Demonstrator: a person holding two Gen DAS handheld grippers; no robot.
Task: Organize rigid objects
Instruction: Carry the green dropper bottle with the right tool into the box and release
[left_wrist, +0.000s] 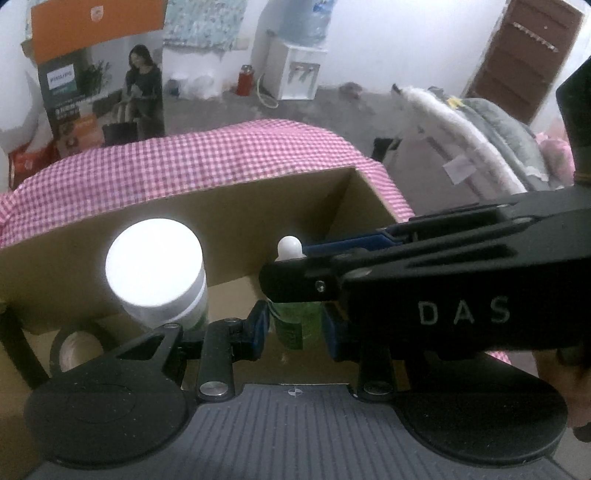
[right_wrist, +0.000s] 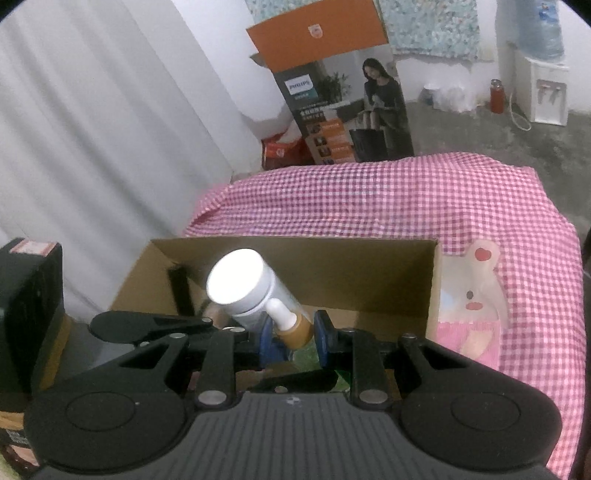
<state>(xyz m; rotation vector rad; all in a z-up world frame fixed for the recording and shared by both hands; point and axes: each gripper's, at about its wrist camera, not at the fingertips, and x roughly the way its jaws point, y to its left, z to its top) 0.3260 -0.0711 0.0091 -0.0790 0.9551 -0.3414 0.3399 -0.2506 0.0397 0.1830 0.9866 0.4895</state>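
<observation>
An open cardboard box (left_wrist: 229, 214) (right_wrist: 332, 266) sits on a pink checked cloth. A white-lidded jar (left_wrist: 157, 266) (right_wrist: 240, 284) stands inside it. My left gripper (left_wrist: 295, 328) holds a green bottle (left_wrist: 295, 321) between its blue pads, inside the box. My right gripper (right_wrist: 293, 341), also seen from the left wrist (left_wrist: 291, 278), is shut on the bottle's brown neck (right_wrist: 295, 332) under its white nozzle (left_wrist: 290, 247) (right_wrist: 279, 310). A black tape roll (left_wrist: 75, 345) lies at the box's left.
A pink bunny pouch (right_wrist: 469, 302) lies on the cloth (right_wrist: 406, 192) right of the box. A black case (right_wrist: 26, 295) stands at the left. A tall printed carton (right_wrist: 340, 92), a water dispenser (left_wrist: 299, 70) and piled blankets (left_wrist: 480, 129) stand beyond.
</observation>
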